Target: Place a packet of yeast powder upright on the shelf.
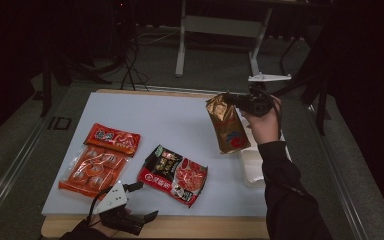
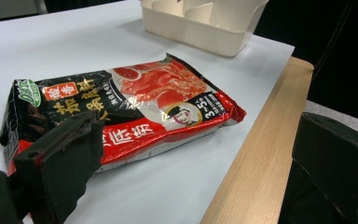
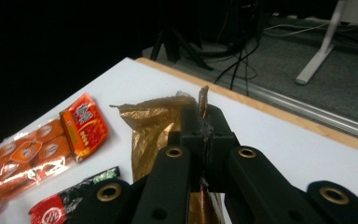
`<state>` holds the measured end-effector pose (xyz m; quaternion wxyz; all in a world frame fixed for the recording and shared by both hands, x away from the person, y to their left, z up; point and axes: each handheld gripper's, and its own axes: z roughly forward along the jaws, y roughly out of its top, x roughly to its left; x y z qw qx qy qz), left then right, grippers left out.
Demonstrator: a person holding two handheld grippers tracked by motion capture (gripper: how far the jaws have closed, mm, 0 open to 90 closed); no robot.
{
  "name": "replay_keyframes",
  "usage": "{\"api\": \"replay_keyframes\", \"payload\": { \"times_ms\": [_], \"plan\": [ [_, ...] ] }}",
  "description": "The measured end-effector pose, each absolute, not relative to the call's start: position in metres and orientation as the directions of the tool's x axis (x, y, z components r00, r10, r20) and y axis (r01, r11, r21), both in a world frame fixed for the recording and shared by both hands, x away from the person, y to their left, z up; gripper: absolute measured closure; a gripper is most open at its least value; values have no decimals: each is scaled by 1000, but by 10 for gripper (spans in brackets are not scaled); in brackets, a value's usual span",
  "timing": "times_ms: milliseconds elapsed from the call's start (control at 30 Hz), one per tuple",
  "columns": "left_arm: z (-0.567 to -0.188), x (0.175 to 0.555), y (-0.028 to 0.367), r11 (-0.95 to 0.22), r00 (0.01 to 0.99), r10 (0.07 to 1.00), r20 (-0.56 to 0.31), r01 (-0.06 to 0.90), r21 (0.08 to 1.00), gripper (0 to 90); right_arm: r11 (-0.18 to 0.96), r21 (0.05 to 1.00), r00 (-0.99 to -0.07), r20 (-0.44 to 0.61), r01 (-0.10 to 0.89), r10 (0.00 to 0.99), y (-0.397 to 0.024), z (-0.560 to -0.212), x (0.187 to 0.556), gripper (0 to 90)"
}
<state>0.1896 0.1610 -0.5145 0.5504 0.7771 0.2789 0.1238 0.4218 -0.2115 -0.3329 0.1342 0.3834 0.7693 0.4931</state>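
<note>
A gold-brown snack bag (image 1: 226, 125) hangs in the air over the right side of the white table (image 1: 180, 115). My right gripper (image 1: 236, 99) is shut on its top edge; the crumpled gold bag (image 3: 156, 130) shows pinched at its fingertips (image 3: 204, 122). A red and black food packet (image 1: 174, 174) lies flat near the front middle. My left gripper (image 1: 145, 200) rests at the front edge with its jaws apart and nothing between them, the red and black packet (image 2: 121, 112) just beyond its left jaw.
An orange pack of round snacks (image 1: 100, 159) lies at the left. A cream divided tray (image 1: 252, 167) sits at the right edge, partly behind the person's sleeve; its cream walls (image 2: 205, 25) stand beyond the packet. A wooden table edge (image 2: 256, 149) runs along the front.
</note>
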Motion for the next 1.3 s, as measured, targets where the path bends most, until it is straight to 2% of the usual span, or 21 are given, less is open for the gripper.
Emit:
{"api": "replay_keyframes", "payload": {
  "times_ms": [600,1000,1300],
  "plan": [
    [-516,184,166,-232,794,597,-116,310,922,25,138,883,-609,189,449,771,-268,-320,437,892],
    [-517,177,174,-221,768,629,-120,324,920,25,76,882,-548,220,466,807,-299,-328,458,892],
    [-517,177,175,-218,764,634,-121,327,920,25,25,900,-523,230,435,821,-310,-347,475,891]
  ]
}}
